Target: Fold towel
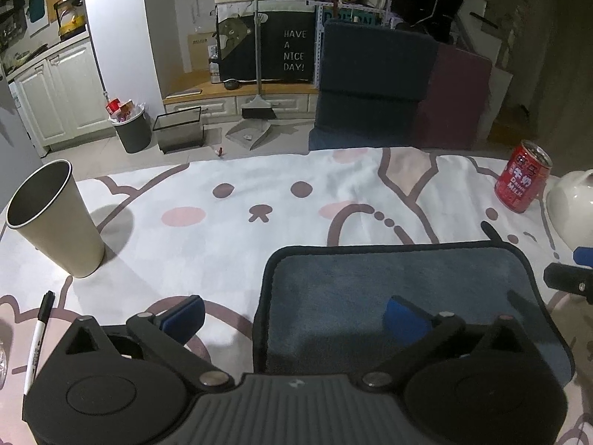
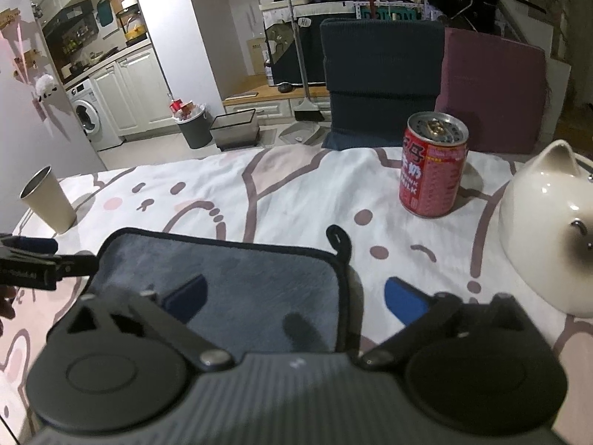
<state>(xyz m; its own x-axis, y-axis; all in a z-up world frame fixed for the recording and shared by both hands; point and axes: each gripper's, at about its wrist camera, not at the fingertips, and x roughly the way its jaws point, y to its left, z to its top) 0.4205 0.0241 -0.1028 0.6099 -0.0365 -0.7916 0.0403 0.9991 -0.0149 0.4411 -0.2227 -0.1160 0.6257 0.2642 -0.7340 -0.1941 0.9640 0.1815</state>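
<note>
Red can (image 2: 433,165) reads "MILK" beside grey towel (image 2: 237,285).

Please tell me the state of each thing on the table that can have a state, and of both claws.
towel: lying flat, appears not yet folded, hanging loop at far right corner
left claw: open, over the towel's left edge
right claw: open, over the towel's right edge
red can: upright
paper cup: upright, looks empty
marker: lying, capped
cat-shaped jar: upright
</note>
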